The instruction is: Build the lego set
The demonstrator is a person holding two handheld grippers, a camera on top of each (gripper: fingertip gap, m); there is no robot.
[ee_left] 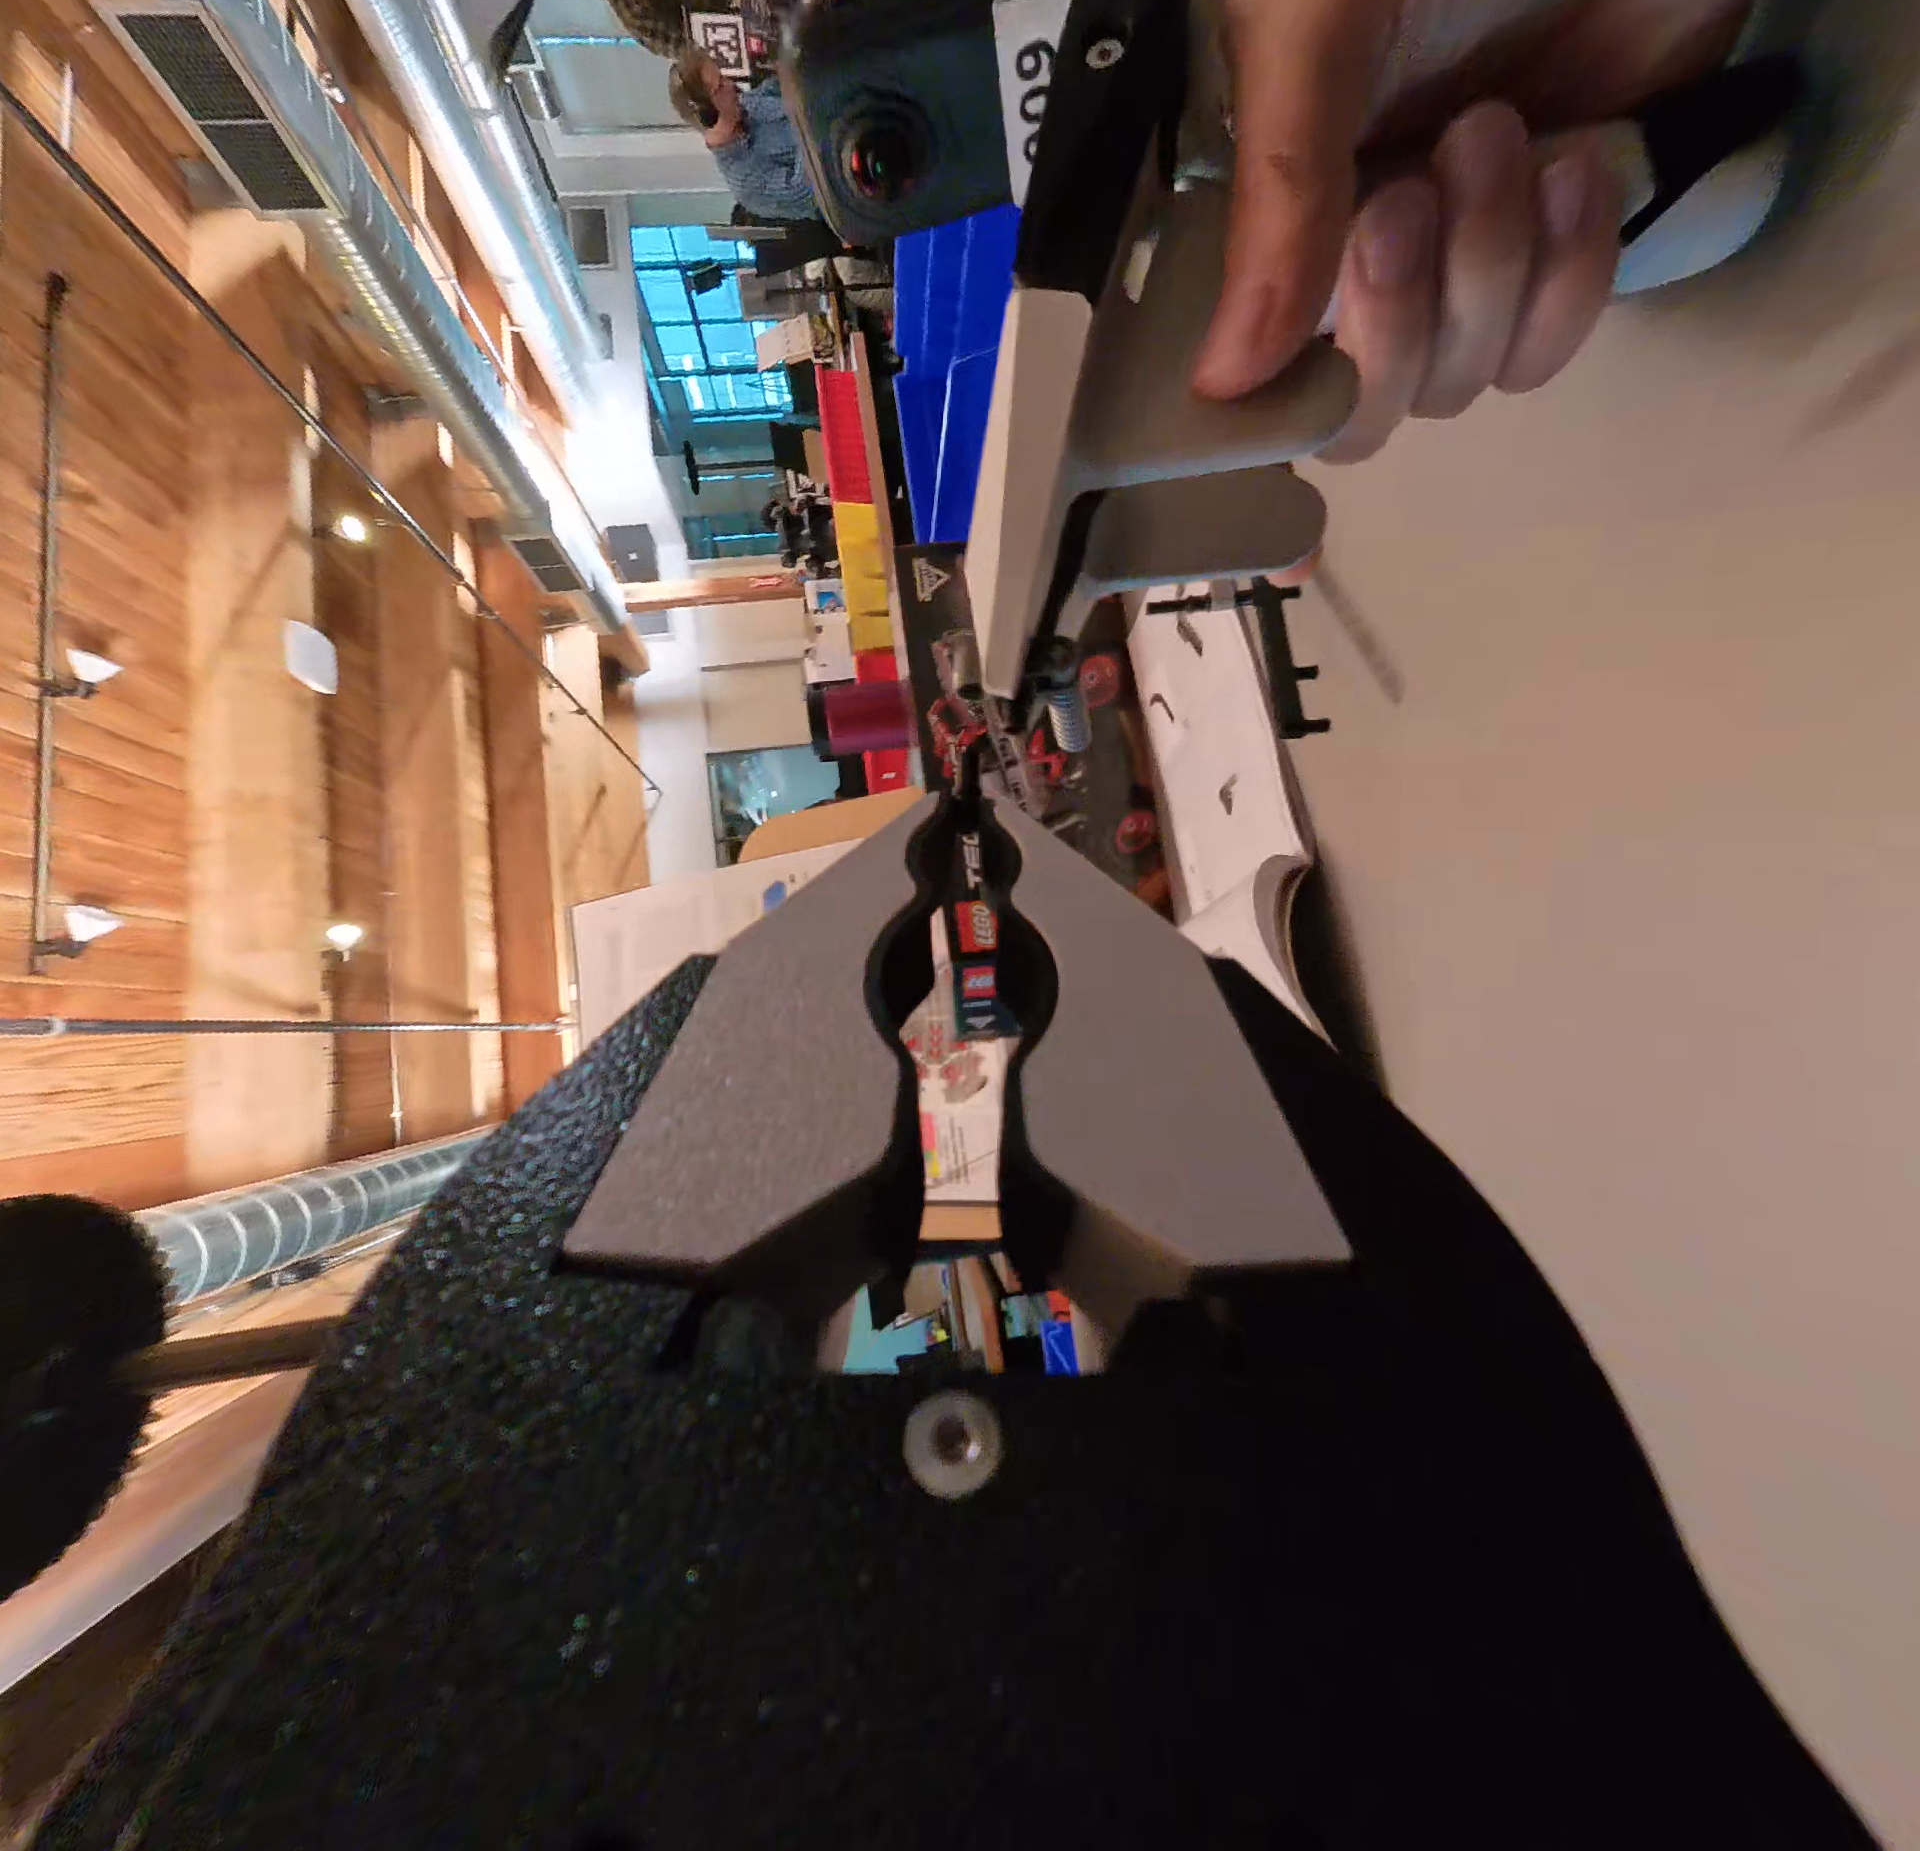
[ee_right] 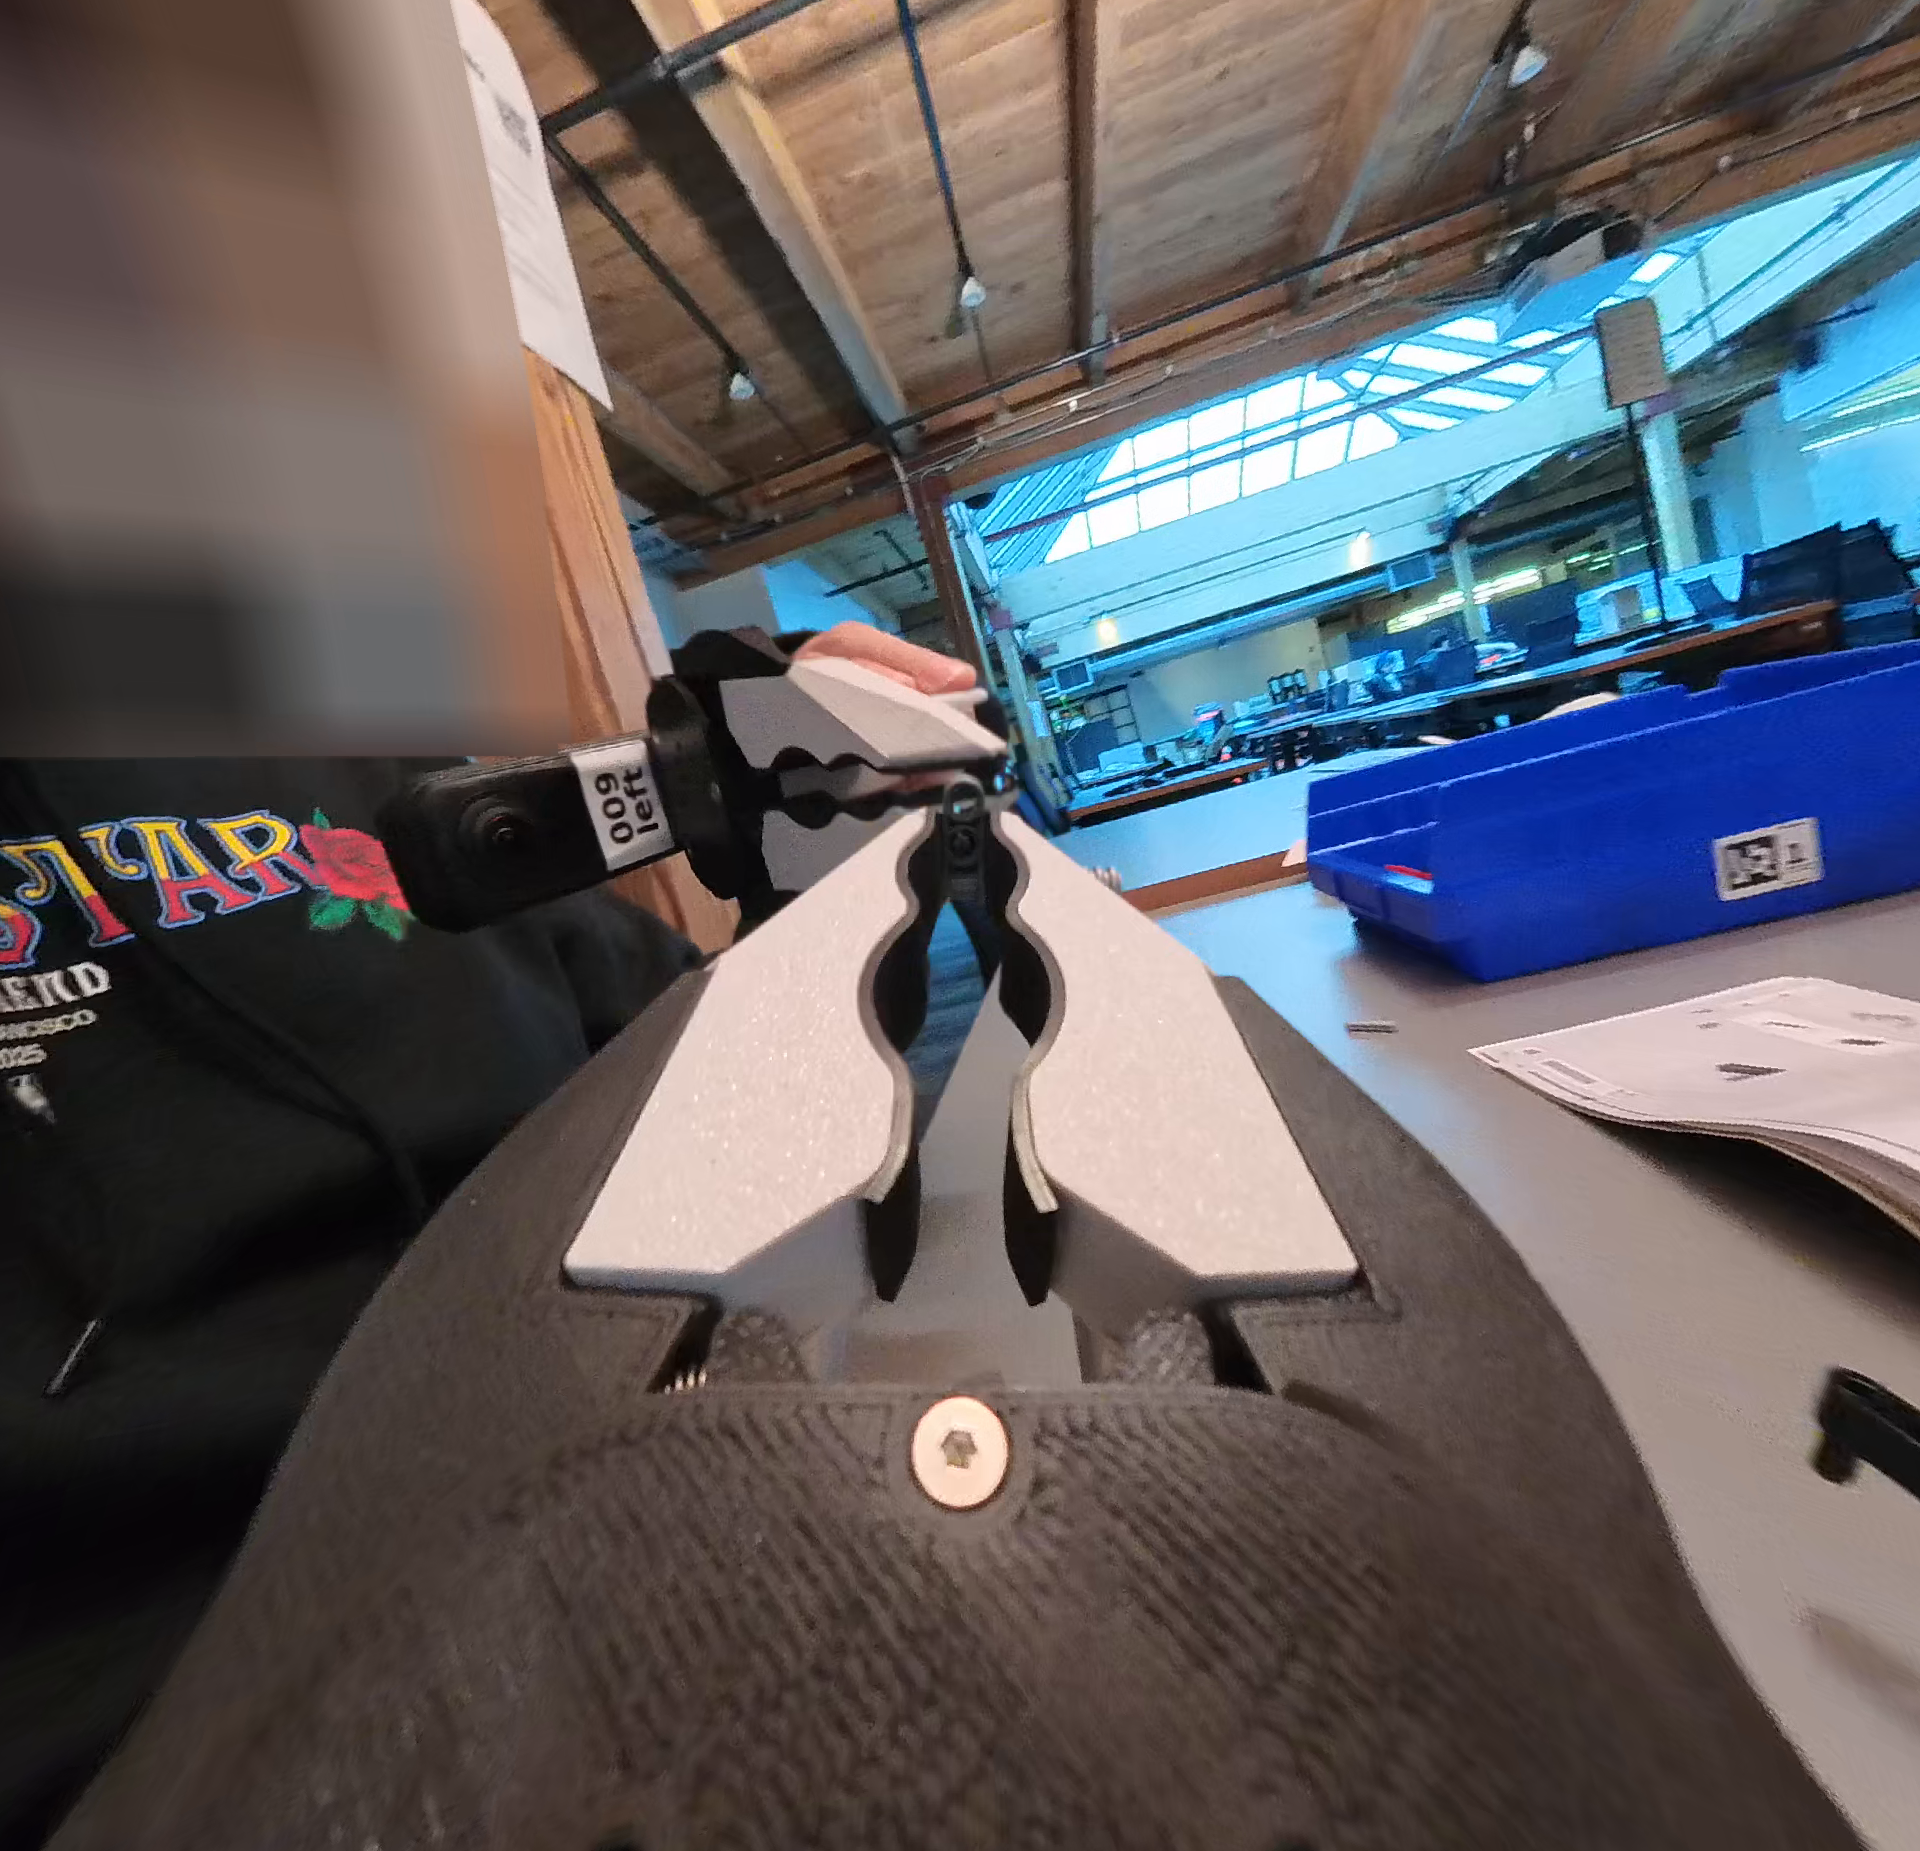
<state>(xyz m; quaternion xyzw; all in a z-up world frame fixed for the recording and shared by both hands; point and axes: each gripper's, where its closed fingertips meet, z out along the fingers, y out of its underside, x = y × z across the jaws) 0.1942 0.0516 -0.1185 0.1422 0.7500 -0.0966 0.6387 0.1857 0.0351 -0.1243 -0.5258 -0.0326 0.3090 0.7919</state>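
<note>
My left gripper is shut at its tips on a small black Lego part. My right gripper is shut on a black Lego beam with holes, held upright above the table. The two grippers meet tip to tip. In the right wrist view the left gripper comes in from the left and touches the beam's top end. In the left wrist view the right gripper comes down from above, held by a hand. I cannot tell whether the two black parts are joined.
The grey table holds an open instruction booklet, a blue bin, a loose black frame part and a small black pin. The Lego box stands behind the booklet. A person in a black sweatshirt is at the left. Only a small space, under 4 cm, lies between the two pairs of fingers.
</note>
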